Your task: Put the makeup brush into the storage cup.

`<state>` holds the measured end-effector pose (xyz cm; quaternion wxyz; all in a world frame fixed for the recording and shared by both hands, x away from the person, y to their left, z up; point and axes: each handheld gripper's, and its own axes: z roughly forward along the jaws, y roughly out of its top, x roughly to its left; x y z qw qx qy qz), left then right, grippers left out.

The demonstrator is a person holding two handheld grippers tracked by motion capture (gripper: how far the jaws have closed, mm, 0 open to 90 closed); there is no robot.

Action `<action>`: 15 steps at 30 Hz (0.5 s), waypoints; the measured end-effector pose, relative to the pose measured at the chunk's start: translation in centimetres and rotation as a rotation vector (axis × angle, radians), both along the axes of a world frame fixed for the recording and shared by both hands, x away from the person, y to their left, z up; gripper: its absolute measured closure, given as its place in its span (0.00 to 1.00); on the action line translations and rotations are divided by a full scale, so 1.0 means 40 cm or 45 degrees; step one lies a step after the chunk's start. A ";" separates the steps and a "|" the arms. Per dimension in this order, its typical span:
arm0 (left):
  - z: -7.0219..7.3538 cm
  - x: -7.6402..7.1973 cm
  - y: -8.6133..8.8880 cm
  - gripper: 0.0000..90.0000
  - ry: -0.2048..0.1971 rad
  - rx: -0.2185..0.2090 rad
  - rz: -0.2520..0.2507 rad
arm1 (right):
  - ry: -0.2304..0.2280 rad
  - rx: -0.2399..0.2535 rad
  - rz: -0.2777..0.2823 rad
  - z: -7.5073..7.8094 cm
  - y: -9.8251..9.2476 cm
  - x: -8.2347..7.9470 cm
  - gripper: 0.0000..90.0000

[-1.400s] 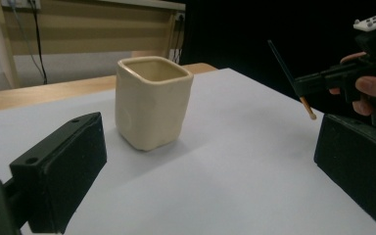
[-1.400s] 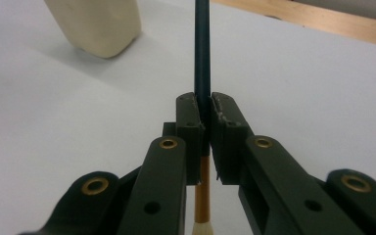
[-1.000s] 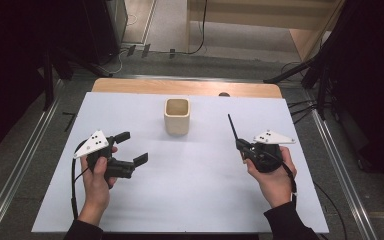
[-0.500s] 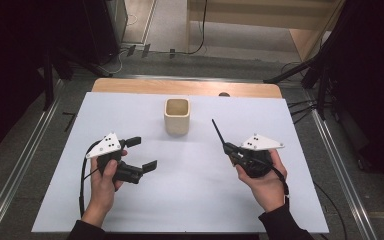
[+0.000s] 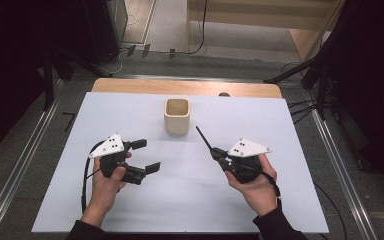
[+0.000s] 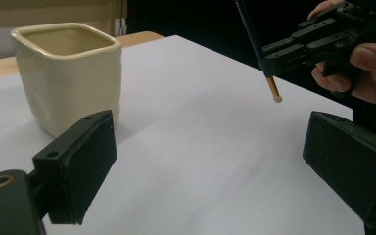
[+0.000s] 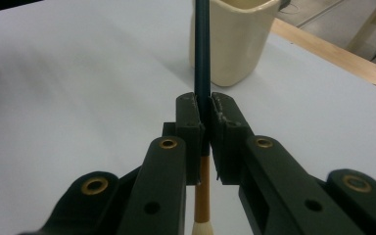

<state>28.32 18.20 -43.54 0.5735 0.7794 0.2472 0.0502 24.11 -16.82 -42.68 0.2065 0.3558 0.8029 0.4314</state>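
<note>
While clamped between the right gripper [image 5: 219,156] jaws, pencil [image 5: 203,138] aimed at 11 o'clock toward cup [image 5: 177,116], not yet inside; left gripper [image 5: 145,155] spread wide, empty; insertion apparently remaining

The right gripper [image 7: 203,115] has its two black jaws squeezed tight on a dark pencil [image 7: 201,54]. The pencil runs straight up between them and off the top edge. Below the jaws its end turns orange-brown, with a small cream-white tip at the very bottom. Round brass rings sit on the black arms of the gripper. Just behind the pencil stands a cream cup [image 7: 237,36] on the white table [image 7: 78,98]. A strip of light wood [image 7: 338,54] runs along the far side of the table. A bit of a finger peeks in at the top left corner.
</note>
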 end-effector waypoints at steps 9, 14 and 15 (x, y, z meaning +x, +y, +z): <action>0.005 -0.009 -0.022 0.15 0.003 0.016 -0.050 | -0.019 -0.066 0.100 -0.005 0.051 -0.014 0.94; 0.007 -0.013 -0.037 0.19 0.010 0.031 -0.082 | -0.021 -0.086 0.154 -0.008 0.071 -0.022 0.94; 0.010 -0.015 -0.043 0.21 0.010 0.043 -0.083 | -0.026 -0.099 0.176 -0.011 0.079 -0.023 0.94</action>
